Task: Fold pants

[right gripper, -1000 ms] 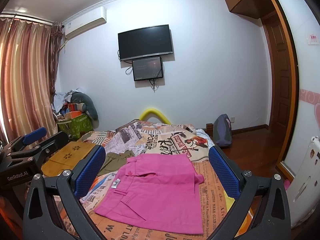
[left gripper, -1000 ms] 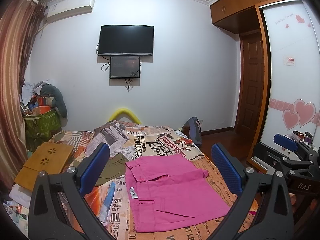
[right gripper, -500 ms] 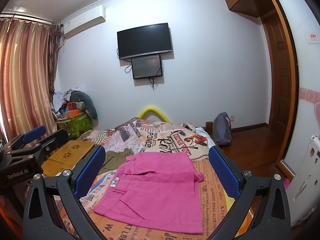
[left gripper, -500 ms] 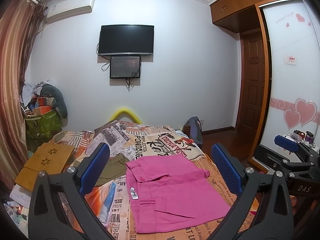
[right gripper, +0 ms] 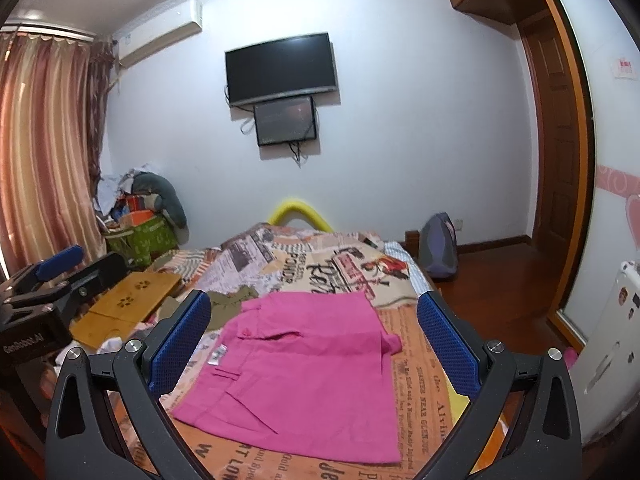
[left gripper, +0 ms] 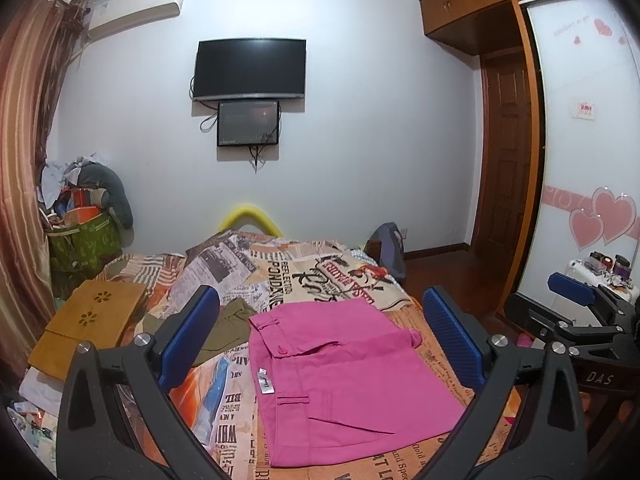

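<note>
Folded pink pants [left gripper: 344, 380] lie flat, waistband toward the left.

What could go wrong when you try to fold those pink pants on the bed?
1. The pink pants lie right beside the olive garment, so the left hand-held gripper might pinch both.
2. The white tag sticks out and could end up showing.
3. A cloth corner is already bunched, so creases may get pressed in.

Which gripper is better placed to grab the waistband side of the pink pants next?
Left, probably. The pink pants have their waistband and white label on the side near the open left gripper; the right gripper, also open, sits toward the opposite edge.
</note>
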